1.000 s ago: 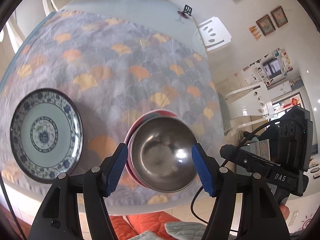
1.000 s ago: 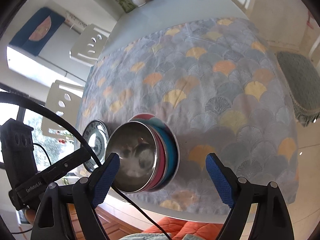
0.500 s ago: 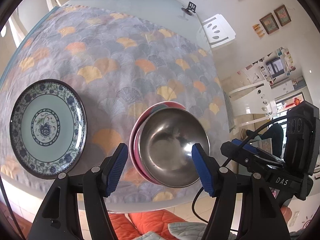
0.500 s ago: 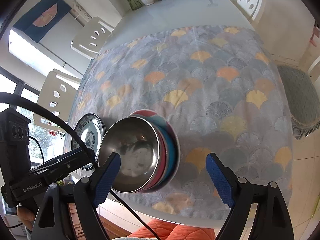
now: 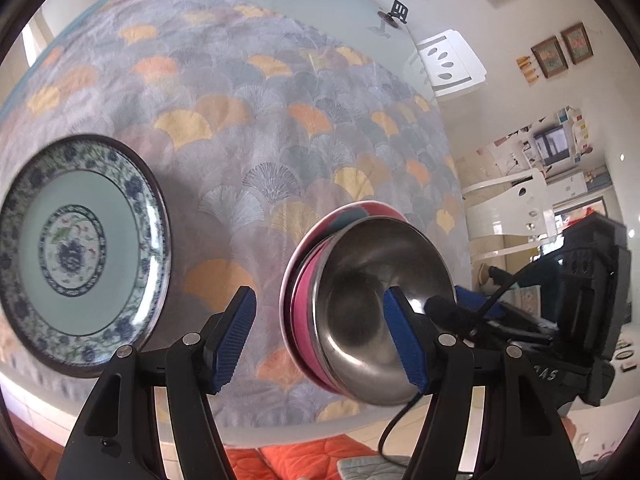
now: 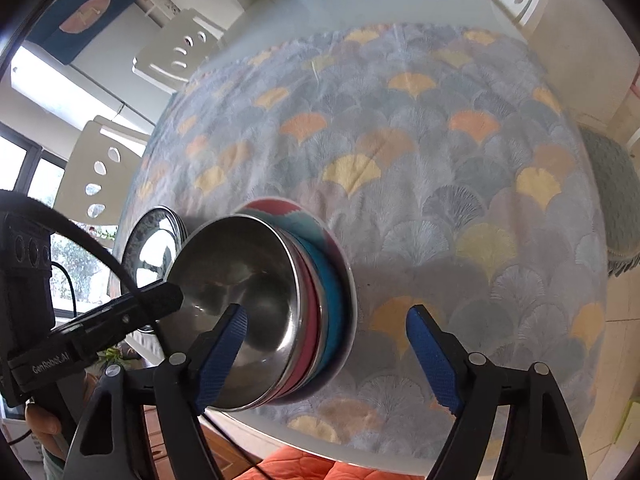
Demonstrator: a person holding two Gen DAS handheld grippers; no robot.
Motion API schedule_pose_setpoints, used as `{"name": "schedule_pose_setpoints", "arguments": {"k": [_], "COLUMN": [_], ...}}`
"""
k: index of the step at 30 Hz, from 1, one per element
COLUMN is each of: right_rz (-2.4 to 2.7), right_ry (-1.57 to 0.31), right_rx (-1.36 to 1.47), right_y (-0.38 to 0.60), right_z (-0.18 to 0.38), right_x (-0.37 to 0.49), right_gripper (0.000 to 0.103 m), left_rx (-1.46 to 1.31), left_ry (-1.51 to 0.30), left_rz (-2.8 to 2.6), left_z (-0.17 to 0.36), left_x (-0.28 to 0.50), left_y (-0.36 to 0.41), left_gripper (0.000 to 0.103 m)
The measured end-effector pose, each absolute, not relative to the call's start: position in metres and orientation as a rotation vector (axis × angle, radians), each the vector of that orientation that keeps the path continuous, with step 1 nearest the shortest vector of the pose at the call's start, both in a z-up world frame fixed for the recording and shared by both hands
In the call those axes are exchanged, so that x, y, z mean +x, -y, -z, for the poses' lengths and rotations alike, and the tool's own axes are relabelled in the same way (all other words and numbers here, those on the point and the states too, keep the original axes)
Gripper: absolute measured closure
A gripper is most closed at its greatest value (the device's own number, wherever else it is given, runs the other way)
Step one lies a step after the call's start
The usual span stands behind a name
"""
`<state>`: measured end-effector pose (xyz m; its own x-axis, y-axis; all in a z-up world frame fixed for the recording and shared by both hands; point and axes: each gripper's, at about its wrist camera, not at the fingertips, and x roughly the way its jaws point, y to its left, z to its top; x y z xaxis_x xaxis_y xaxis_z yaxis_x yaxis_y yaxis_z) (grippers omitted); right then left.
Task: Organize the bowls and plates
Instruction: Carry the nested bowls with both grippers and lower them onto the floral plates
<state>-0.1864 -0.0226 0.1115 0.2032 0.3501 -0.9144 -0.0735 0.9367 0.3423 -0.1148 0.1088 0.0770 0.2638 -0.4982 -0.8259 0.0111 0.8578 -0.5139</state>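
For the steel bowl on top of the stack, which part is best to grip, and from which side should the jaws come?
Grip the thin rim of the steel bowl, one jaw inside and one outside, coming from the near table edge. Its wall is smooth and round and sits nested in the pink bowl, so only the rim stands free. Both the left gripper and right gripper are open.
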Motion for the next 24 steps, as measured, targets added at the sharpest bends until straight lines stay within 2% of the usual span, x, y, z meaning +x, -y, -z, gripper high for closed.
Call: {"name": "schedule_pose_setpoints", "arguments": {"k": [18, 22, 24], "right_rz": [-0.373, -0.444, -0.466], "right_ry": [-1.431, -1.467, -1.466], "right_rx": [0.327, 0.433, 0.450], "right_y": [0.020, 0.021, 0.020], "right_z": [-0.057, -0.046, -0.045], "right_x": [-0.165, -0.163, -0.163], "right_gripper": [0.024, 0.044, 0.047], "left_rx": [-0.615, -0.677, -0.669], "left_ry": [-1.354, -1.374, -1.365], "left_rz": [0.372, 0.390, 0.376], "left_z": [-0.025, -0.016, -0.018], "left_x": [-0.106, -0.111, -0.113], "left_y": [-0.108, -0.107, -0.106], "left_gripper": [0.043, 0.051, 0.051]}}
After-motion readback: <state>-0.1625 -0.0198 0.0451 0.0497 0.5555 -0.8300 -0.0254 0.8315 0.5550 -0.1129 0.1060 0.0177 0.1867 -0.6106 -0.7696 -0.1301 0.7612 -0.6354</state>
